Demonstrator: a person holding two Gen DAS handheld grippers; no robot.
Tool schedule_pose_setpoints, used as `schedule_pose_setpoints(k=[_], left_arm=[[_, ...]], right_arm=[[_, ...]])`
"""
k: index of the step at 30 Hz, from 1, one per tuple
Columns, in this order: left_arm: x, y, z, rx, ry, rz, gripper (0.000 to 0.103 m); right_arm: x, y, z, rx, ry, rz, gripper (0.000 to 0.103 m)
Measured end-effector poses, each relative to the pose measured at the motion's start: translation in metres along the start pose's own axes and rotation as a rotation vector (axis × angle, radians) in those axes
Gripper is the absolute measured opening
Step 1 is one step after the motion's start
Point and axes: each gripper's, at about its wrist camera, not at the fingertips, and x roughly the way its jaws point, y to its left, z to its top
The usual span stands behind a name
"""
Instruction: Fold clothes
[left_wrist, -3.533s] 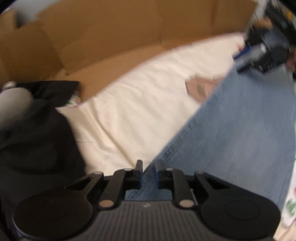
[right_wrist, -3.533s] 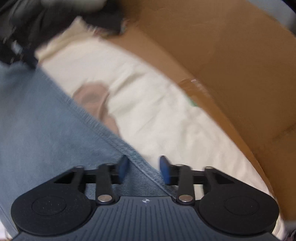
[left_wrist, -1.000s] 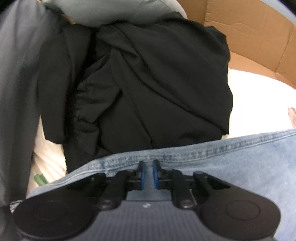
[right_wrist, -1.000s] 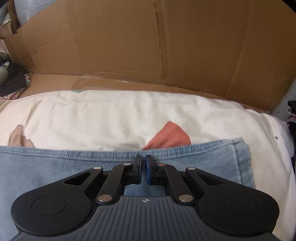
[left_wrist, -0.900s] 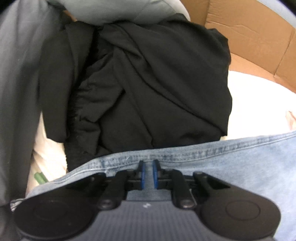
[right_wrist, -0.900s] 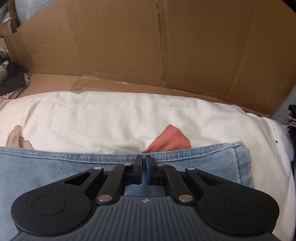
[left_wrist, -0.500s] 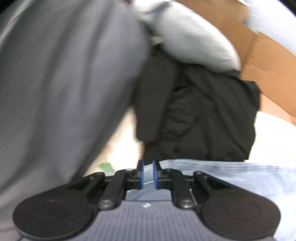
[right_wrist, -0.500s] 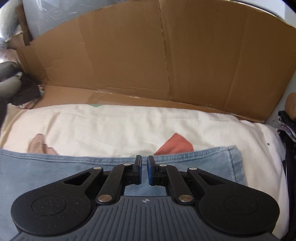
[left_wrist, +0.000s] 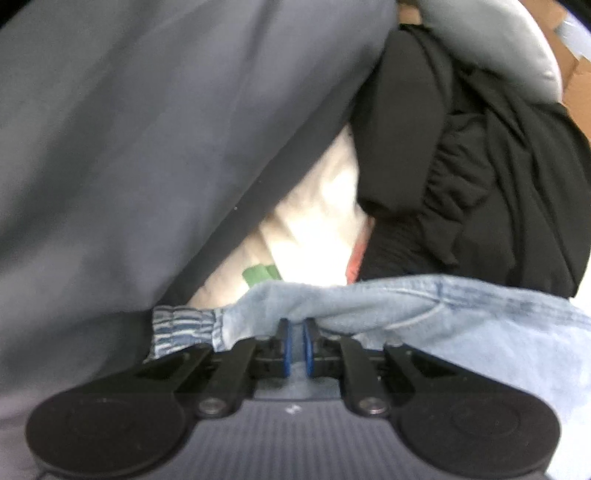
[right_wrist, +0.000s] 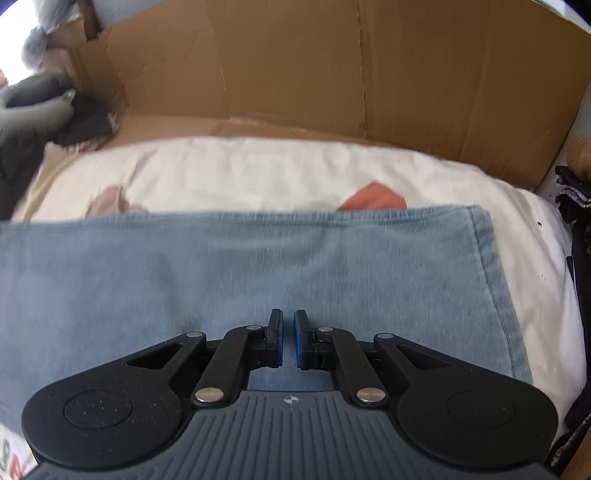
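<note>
Pinching the near hem of the denim garment (left_wrist: 424, 306), the left tongs (left_wrist: 295, 345) are clamped on its bunched edge beside the elastic waistband. The right tongs (right_wrist: 288, 341) sit nearly together, seemingly gripping a layer of the same denim, which lies flat across the cream bedsheet (right_wrist: 258, 173) toward its right edge. One fold looks under way; squaring remains. Farther off, a black garment (left_wrist: 498, 184) waits unfolded before the cardboard wall (right_wrist: 332, 74).

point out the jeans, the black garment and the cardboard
jeans (right_wrist: 258, 280), right wrist view, middle of the flat denim
black garment (left_wrist: 498, 177), left wrist view, its crumpled middle
cardboard (right_wrist: 295, 66), right wrist view, upright wall
</note>
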Motion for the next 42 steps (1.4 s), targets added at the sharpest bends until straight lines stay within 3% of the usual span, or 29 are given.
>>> schedule_pose_setpoints(k=[4,8,15,20,22,25,33,38,42], left_arm=[[0.001,-0.004,0.013,0.009,-0.008,0.019,0.006],[-0.027,-0.009,0.02,0.001,-0.023,0.01,0.007],[-0.081,0.003,-0.008,-0.055,-0.054,-0.005,0.008],[-0.052,0.011,-0.036,-0.089,0.0,-0.048,0.008],[-0.043,0.018,-0.042,-0.101,0.007,-0.027,0.008],[-0.019,0.025,-0.039,-0.107,0.02,-0.01,0.003],[0.009,0.023,-0.021,-0.075,0.006,0.017,0.003],[-0.006,0.019,-0.017,-0.068,0.021,0.034,0.003],[-0.037,0.013,-0.033,-0.057,0.014,-0.019,0.007]], right_arm=[[0.003,-0.006,-0.005,0.019,0.013,-0.008,0.009],[0.003,-0.011,-0.007,0.049,0.009,-0.012,0.009],[-0.007,-0.01,-0.012,0.068,-0.011,0.011,0.009],[-0.01,-0.007,-0.019,0.069,-0.004,0.022,0.009],[-0.012,-0.006,-0.022,0.065,-0.004,0.023,0.009],[-0.014,-0.007,-0.027,0.065,-0.001,0.02,0.009],[-0.01,-0.013,-0.034,0.064,0.021,0.005,0.011],[-0.014,-0.02,-0.032,0.076,0.035,-0.053,0.011],[-0.029,-0.029,-0.038,0.124,0.023,-0.059,0.011]])
